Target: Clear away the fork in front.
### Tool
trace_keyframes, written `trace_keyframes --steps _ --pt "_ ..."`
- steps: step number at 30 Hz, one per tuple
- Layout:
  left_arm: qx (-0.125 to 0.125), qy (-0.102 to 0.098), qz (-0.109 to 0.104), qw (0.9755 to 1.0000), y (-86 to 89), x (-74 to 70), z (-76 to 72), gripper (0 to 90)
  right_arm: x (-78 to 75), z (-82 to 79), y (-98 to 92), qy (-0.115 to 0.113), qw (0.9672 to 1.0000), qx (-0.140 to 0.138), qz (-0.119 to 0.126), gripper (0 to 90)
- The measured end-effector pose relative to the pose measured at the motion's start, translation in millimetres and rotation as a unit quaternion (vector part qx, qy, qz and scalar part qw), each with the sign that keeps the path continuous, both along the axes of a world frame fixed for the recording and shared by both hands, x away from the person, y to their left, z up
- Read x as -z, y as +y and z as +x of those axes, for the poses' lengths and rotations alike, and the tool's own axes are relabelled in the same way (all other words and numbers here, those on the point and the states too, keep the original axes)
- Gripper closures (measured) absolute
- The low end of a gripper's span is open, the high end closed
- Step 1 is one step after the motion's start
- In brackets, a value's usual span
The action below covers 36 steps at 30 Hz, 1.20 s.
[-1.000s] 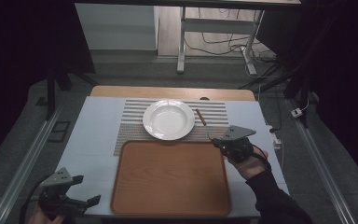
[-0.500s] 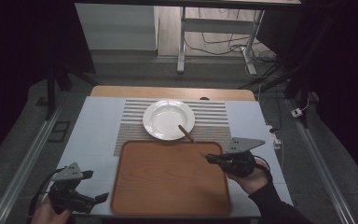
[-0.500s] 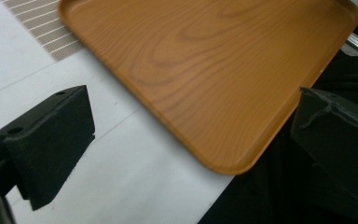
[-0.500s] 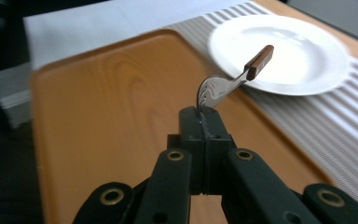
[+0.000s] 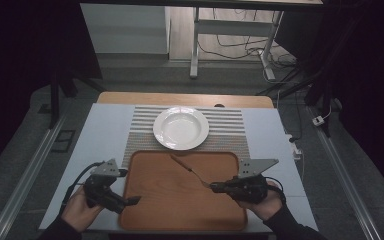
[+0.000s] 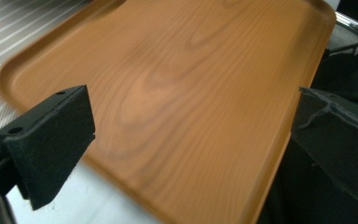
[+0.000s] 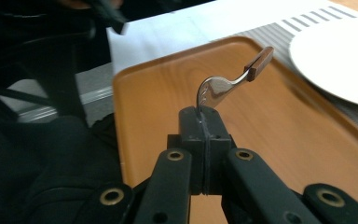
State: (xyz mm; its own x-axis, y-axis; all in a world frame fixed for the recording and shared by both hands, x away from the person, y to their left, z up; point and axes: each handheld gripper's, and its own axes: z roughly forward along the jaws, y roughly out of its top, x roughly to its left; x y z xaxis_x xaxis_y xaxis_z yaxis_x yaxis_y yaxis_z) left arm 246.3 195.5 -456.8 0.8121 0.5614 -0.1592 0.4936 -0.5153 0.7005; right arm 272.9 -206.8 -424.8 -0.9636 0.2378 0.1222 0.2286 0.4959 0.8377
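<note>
Done: our right gripper, jaws clamped, holds the fork above the tray | Left: setting it down | Left gripper jaws wide, empty

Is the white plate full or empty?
Empty. The white plate sits bare on the striped mat, and the fork is over the wooden tray, not on the plate.

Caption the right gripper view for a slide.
Right gripper clamps the metal end of a wooden-handled fork above the wooden tray, white plate beyond.
</note>
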Motion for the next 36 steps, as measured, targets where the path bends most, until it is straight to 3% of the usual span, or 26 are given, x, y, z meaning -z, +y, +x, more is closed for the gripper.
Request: trace_keyframes --steps 4,6,9,13,17,19,20,21,22,23,27,29,30,31,34,36 --pt "0.037 -0.005 0.014 0.9992 -21.1 1.0 12.9 0.0 2.8 -5.8 4.0 0.013 0.9995 -0.027 0.003 89.9" --pt "0.066 -0.007 0.023 0.9976 -30.9 1.5 18.6 0.0 4.2 -7.8 6.7 0.019 0.999 -0.04 0.004 89.9" --pt "0.104 -0.018 0.039 0.9937 -45.8 1.1 25.3 0.0 5.6 -10.6 11.1 0.023 0.9982 -0.055 0.001 89.9" --pt "0.152 -0.028 0.052 0.9866 -64.2 -0.4 34.0 1.8 5.8 -13.2 16.4 0.028 0.9965 -0.078 -0.001 89.9" --pt "0.21 -0.044 0.072 0.974 -78.7 0.7 38.3 11.6 5.9 -16.2 20.1 0.029 0.9943 -0.103 -0.002 89.9" --pt "0.228 -0.051 0.078 0.9691 -83.2 2.2 39.1 19.5 5.9 -17.3 21.2 0.029 0.9928 -0.116 -0.005 89.9" --pt "0.245 -0.047 0.079 0.9653 -84.3 2.6 39.7 23.7 5.6 -18.1 21.6 0.028 0.9922 -0.121 -0.009 89.9" --pt "0.245 -0.047 0.079 0.9653 -84.3 2.6 39.7 30.4 6.0 -18.6 22.2 0.028 0.9917 -0.126 -0.008 89.9" --pt "0.267 -0.046 0.085 0.9588 -86.7 3.4 39.3 34.6 6.0 -18.9 22.6 0.027 0.9914 -0.128 -0.009 89.9" --pt "0.278 -0.038 0.086 0.956 -87.9 4.1 39.0 40.5 6.1 -19.0 22.9 0.028 0.9911 -0.13 -0.011 89.9" --pt "0.303 -0.028 0.102 0.9469 -94.3 6.4 35.5 65.8 6.6 -19.2 24.1 0.032 0.9885 -0.147 -0.015 89.9" --pt "0.323 -0.032 0.115 0.9389 -95.9 7.5 33.6 68.5 7.2 -20.7 25.4 0.028 0.9868 -0.158 -0.023 89.8" --pt "0.323 -0.032 0.115 0.9389 -95.9 7.5 33.6 69.7 7.6 -21.3 25.9 0.029 0.9864 -0.16 -0.026 89.8" --pt "0.336 -0.038 0.125 0.9326 -97.1 8.5 30.9 70.9 8.2 -21.1 26.2 0.031 0.9855 -0.165 -0.027 89.7" --pt "0.359 -0.037 0.127 0.9239 -97.2 10.9 29.2 74.1 10.6 -18.9 25.6 0.04 0.9843 -0.169 -0.032 89.0" --pt "0.373 -0.034 0.128 0.9181 -97.1 13.4 28.4 76.6 12.3 -17.2 24.8 0.044 0.9853 -0.162 -0.032 86.8"
